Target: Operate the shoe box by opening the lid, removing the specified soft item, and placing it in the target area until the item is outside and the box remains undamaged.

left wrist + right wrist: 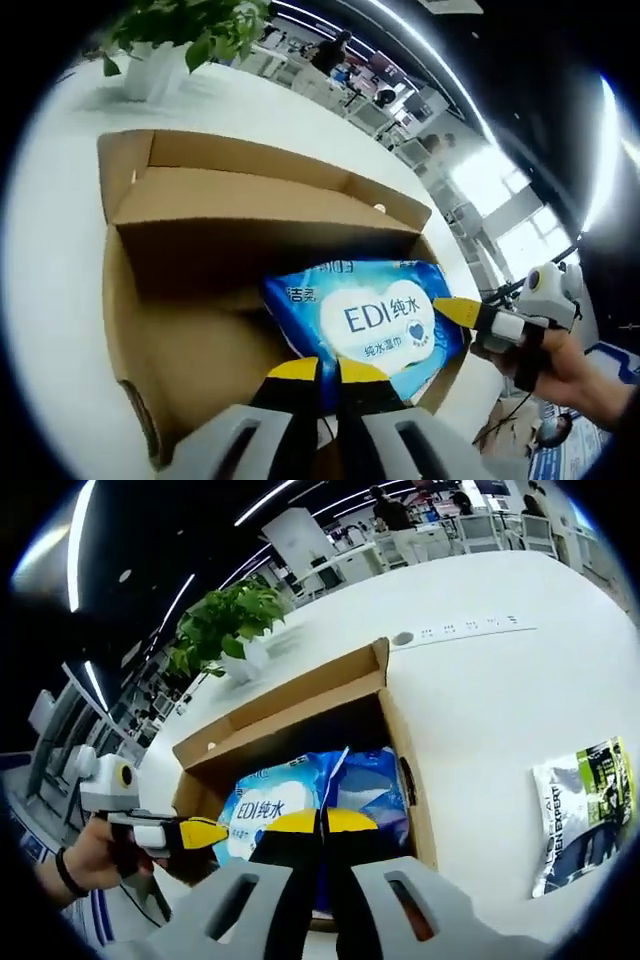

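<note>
An open brown cardboard shoe box (190, 330) (300, 695) lies on a white table, its lid flap folded back. Inside rests a blue and white soft pack of wet wipes (375, 320) (275, 800). In the left gripper view my left gripper (327, 372) is shut on the pack's near edge, with blue film showing between its yellow tips. My right gripper (321, 822) is likewise shut on a raised fold of the pack. A hand holds each gripper; the right one (470, 314) shows at the pack's right corner, the left one (195, 832) at the box's left end.
A potted green plant (165, 45) (225, 620) stands beyond the box. A green and white packet (585, 805) lies on the table (500, 700) right of the box. Desks, chairs and people fill the room behind.
</note>
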The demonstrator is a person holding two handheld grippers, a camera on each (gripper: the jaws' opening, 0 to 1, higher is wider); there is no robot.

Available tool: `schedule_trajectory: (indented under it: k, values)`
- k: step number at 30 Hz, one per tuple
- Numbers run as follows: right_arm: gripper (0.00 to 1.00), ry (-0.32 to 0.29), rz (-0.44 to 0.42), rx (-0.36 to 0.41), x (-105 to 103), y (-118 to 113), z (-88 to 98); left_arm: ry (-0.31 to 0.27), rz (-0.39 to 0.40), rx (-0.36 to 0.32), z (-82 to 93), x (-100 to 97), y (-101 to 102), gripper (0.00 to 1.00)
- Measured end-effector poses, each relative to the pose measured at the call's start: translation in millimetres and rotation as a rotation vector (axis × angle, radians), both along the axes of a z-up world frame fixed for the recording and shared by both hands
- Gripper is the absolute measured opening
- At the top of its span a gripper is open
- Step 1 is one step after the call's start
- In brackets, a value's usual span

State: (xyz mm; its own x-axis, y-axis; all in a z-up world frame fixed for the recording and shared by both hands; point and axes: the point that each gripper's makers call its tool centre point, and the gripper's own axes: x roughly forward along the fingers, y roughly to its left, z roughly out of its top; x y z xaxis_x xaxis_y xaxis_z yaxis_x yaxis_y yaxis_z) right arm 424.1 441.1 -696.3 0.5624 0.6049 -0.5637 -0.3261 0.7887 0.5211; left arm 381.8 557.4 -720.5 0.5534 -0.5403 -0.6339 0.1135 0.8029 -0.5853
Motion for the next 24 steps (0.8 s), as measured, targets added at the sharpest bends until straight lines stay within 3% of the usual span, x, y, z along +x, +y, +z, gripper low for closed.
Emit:
schedule_trajectory:
  k: [13, 24]
  values:
    - [0.0, -0.03, 0.018, 0.04, -6.4, 8.4, 15.3, -0.048, 0.018, 0.023, 18.6, -2.9, 10.5, 0.01]
    - [0.0, -0.061, -0.012, 0.067, -6.7, -8.7, 33.7, -0.098, 0.002, 0.027, 42.9, 0.7, -3.0, 0.01]
